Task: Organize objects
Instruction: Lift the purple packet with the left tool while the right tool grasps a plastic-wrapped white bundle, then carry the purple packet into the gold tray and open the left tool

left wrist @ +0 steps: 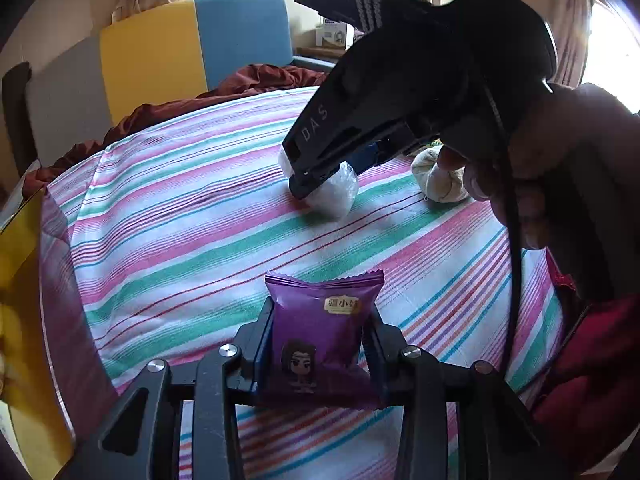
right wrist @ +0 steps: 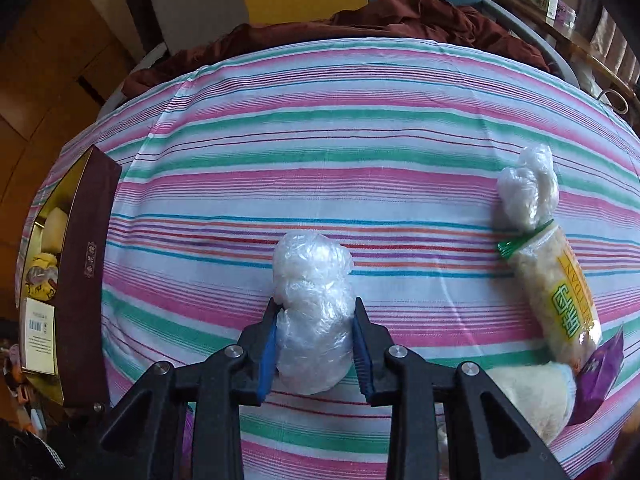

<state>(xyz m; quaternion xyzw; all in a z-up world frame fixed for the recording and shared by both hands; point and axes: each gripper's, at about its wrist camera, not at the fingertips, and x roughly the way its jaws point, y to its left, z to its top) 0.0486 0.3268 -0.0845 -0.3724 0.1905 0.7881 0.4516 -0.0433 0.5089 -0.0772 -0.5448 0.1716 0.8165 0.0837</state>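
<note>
Both grippers are loaded, so the step in hand looks like carrying two snacks to the dark gift box [right wrist: 86, 276] that sits open at the left edge of the bed's striped sheet [right wrist: 360, 152]. The left gripper [left wrist: 320, 344] is closed on a purple snack packet [left wrist: 322, 328], pinched at its sides and held upright above the sheet on the near side of the box. The right gripper [right wrist: 316, 340] clamps a clear-wrapped white bundle [right wrist: 310, 312] between its blue pads [right wrist: 267, 354]; in the left wrist view that bundle [left wrist: 336, 196] seems to sit on or just above the sheet, well to the right of the box.

The next move, as I judge it, calls for swinging each item leftward toward the box and releasing it over a free spot inside. The box already holds a yellow packet [right wrist: 40, 276] and other pieces, so room within is limited and hard to read from here.

Between the box and the bundle the sheet lies open, which gives a free path. Far to the right of the box lie a long rice-cracker pack [right wrist: 560, 292], a second clear-wrapped bundle [right wrist: 528, 184], a cream plush thing [right wrist: 524, 396] and another purple packet [right wrist: 600, 376], clustered near the sheet's right edge. The box wall stands upright, so the loads must clear its rim. A red-brown blanket [right wrist: 400, 20] bounds the far side.
</note>
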